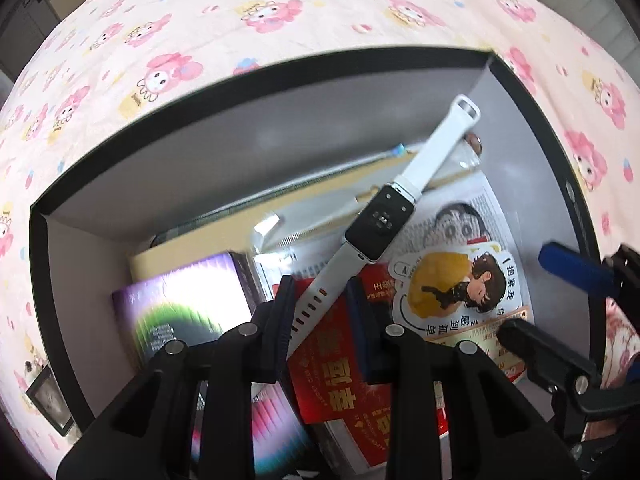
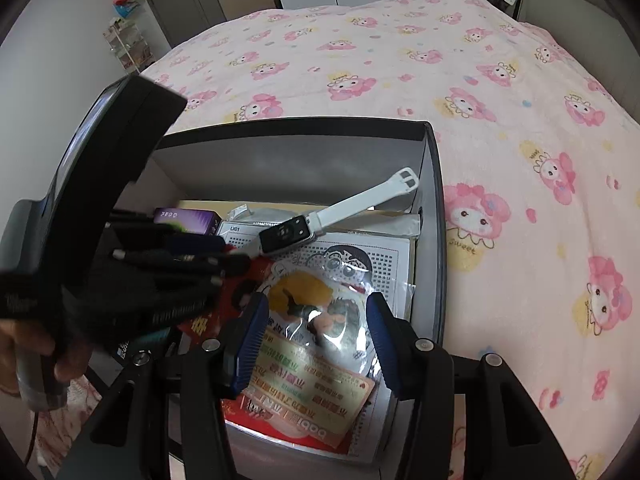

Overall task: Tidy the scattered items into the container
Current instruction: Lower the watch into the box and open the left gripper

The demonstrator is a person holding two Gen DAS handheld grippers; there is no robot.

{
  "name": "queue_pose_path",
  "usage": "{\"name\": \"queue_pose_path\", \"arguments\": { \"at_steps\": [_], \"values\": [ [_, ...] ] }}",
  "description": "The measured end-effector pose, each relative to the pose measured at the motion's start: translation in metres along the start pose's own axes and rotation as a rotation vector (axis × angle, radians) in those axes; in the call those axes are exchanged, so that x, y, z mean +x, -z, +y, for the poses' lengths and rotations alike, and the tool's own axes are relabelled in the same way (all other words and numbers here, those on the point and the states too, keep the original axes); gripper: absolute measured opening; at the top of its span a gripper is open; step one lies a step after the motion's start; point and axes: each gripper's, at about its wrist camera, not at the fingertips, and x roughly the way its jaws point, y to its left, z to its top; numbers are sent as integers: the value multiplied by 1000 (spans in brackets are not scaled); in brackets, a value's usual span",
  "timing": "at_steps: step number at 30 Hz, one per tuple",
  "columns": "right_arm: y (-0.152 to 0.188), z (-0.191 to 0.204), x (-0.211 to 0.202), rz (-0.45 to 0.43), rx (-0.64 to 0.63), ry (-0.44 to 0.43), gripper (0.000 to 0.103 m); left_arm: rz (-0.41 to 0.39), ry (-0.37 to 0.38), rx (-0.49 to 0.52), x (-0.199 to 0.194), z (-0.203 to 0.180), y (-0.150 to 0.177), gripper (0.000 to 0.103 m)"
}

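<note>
A black box with grey inner walls (image 1: 256, 136) (image 2: 296, 160) sits on the bed and holds several items. A white smartwatch (image 1: 380, 216) (image 2: 288, 236) lies face down across them, its strap end between the fingers of my left gripper (image 1: 320, 316). The fingers stand slightly apart from the strap, so the left gripper is open. My right gripper (image 2: 316, 340) is open and empty over a cartoon sticker card (image 2: 316, 312) (image 1: 452, 284) inside the box. A red packet (image 1: 340, 372), a purple box (image 1: 180, 304) and printed sheets lie beneath.
The box rests on a pink cartoon-print bedspread (image 2: 500, 92) (image 1: 200, 20). A small dark frame (image 1: 46, 398) lies on the bed left of the box. Doors and a shelf stand beyond the bed's far side (image 2: 128, 40).
</note>
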Motion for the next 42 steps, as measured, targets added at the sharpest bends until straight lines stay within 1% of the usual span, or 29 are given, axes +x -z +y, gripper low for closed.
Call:
{"name": "queue_pose_path", "arguments": {
  "at_steps": [6, 9, 10, 12, 15, 16, 18, 19, 20, 21, 22, 23, 24, 25, 26, 27, 28, 29, 31, 33, 36, 37, 38, 39, 40, 42],
  "values": [
    [-10, -18, -7, -9, 83, -90, 46, -52, 7, -25, -2, 18, -5, 27],
    [-33, -25, -10, -17, 106, -125, 39, -82, 31, -57, -2, 34, -14, 27],
    [-43, -25, -9, -22, 107, -114, 39, -90, 29, -71, -1, 40, -17, 27],
    [-61, -18, -4, -16, 68, -75, 39, -96, 34, -90, 0, 50, -19, 27],
    [-75, -7, 13, 25, 16, -40, 39, -107, 86, -97, -4, 63, -13, 27],
    [-76, -5, 18, 34, 6, -29, 39, -116, 104, -91, -8, 66, -9, 27],
    [-68, -6, 27, 48, 4, -15, 39, -132, 136, -79, -15, 77, 11, 27],
    [-60, -8, 32, 69, 14, -12, 39, -135, 153, -72, -17, 80, 16, 27],
    [-55, -9, 37, 80, 14, -6, 40, -130, 160, -73, -21, 69, 15, 27],
    [-53, -5, 38, 68, -20, 23, 39, -117, 174, -85, -16, 52, 3, 27],
    [-53, 0, 40, 72, -50, 43, 39, -108, 199, -94, -17, 51, 5, 27],
    [-55, 7, 44, 84, -76, 50, 40, -102, 219, -93, -13, 38, -1, 27],
    [-56, 12, 46, 79, -90, 63, 42, -82, 248, -79, -14, 37, 0, 27],
    [-59, 16, 50, 75, -104, 52, 42, -69, 265, -60, -12, 30, -3, 27],
    [-62, 18, 54, 83, -109, 30, 42, -64, 278, -40, -8, 22, -5, 23],
    [-63, 20, 62, 103, -110, 32, 41, -59, 252, -22, -8, 21, -4, 22],
    [-64, 21, 69, 123, -117, 57, 41, -57, 231, -14, -7, 22, -2, 23],
    [-62, 22, 74, 138, -124, 78, 41, -53, 229, -14, -5, 24, -1, 23],
    [-56, 21, 85, 185, -120, 80, 42, -52, 263, -43, -2, 31, -3, 23],
    [-51, 20, 81, 181, -119, 78, 42, -62, 271, -67, -2, 34, -6, 23],
    [-37, 19, 71, 232, -83, -15, 42, -99, 205, -84, -2, 34, -13, 22],
    [-32, 21, 69, 248, -93, -35, 42, -98, 208, -95, 0, 34, -16, 22],
    [-29, 23, 66, 259, -104, -43, 41, -88, 240, -101, 11, 35, -24, 22],
    [-27, 24, 62, 258, -109, -45, 41, -86, 270, -106, 12, 35, -25, 22],
    [-28, 24, 58, 237, -104, -42, 41, -86, 291, -105, 13, 35, -26, 22],
    [-35, 24, 51, 177, -99, -20, 41, -80, 286, -96, 14, 31, -28, 22]
  ]
}}
